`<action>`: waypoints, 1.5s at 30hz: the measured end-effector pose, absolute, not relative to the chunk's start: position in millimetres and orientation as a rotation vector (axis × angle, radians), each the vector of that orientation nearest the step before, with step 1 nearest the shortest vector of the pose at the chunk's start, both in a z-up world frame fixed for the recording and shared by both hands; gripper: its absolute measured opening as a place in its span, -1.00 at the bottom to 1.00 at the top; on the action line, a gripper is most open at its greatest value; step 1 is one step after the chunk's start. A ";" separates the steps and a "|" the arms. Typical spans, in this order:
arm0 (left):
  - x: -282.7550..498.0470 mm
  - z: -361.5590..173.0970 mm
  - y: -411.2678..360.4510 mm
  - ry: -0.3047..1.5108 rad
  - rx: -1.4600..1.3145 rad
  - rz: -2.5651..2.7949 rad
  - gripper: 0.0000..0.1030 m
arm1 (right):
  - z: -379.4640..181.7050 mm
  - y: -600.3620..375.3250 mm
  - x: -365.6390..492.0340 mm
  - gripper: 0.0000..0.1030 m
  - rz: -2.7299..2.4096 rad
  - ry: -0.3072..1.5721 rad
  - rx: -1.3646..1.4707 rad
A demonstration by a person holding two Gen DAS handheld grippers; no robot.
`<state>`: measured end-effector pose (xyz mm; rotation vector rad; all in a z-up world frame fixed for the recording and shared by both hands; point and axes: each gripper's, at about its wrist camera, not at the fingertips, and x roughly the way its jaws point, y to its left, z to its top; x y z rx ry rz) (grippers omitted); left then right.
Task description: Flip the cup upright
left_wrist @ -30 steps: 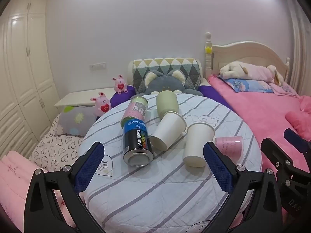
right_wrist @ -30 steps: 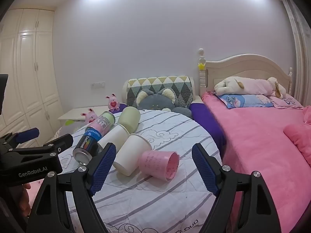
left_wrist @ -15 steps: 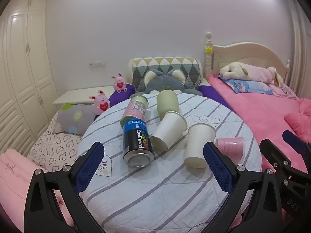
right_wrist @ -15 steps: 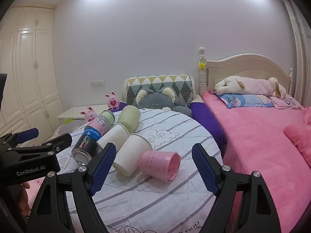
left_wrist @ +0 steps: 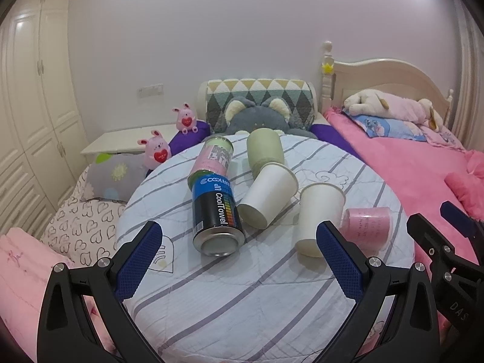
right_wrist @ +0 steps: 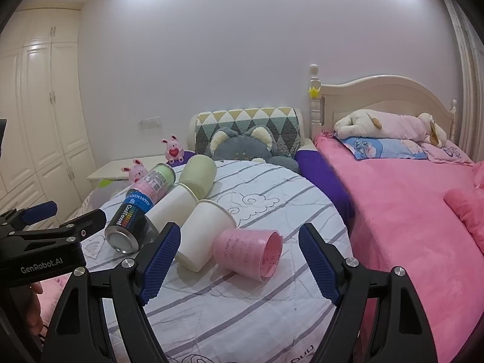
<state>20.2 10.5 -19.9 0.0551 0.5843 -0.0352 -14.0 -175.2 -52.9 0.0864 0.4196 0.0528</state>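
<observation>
Several cups lie on their sides on a round striped table [left_wrist: 242, 302]. A pink cup [right_wrist: 248, 252] lies nearest my right gripper [right_wrist: 239, 257], mouth to the right; it also shows in the left wrist view [left_wrist: 367, 227]. Two white paper cups [left_wrist: 269, 195] [left_wrist: 317, 217] and a green cup [left_wrist: 264, 149] lie further back. My left gripper [left_wrist: 239, 257] is open and empty, hovering in front of the table. My right gripper is open and empty, its jaws wide on either side of the pink cup but short of it.
A blue-black can [left_wrist: 216, 211] and a pink-green can [left_wrist: 214, 157] lie left of the cups. A pink bed [right_wrist: 408, 211] is on the right, plush toys [left_wrist: 257, 118] and a cushion behind, wardrobes [left_wrist: 30, 106] on the left.
Both grippers have eased slightly toward the table; the cups look a little nearer. Nothing was grasped and no object moved.
</observation>
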 end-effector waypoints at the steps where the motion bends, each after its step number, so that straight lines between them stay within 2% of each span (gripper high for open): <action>1: 21.4 -20.5 11.4 0.585 0.053 -0.034 1.00 | -53.5 -175.1 -13.4 0.59 0.055 0.422 0.086; 15: 48.6 -33.7 -10.7 0.678 0.080 -0.155 1.00 | -55.9 -185.8 -0.2 0.59 0.044 0.447 0.098; 39: 118.0 -88.2 -75.0 0.853 0.196 -0.250 0.99 | -81.4 -216.7 44.4 0.59 0.038 0.516 0.165; 43: 126.4 -95.1 -73.5 0.880 0.190 -0.248 0.72 | -83.2 -217.4 47.0 0.59 0.040 0.519 0.169; 45: 129.6 -98.2 -73.2 0.896 0.180 -0.252 0.72 | -83.8 -217.5 48.6 0.59 0.042 0.521 0.170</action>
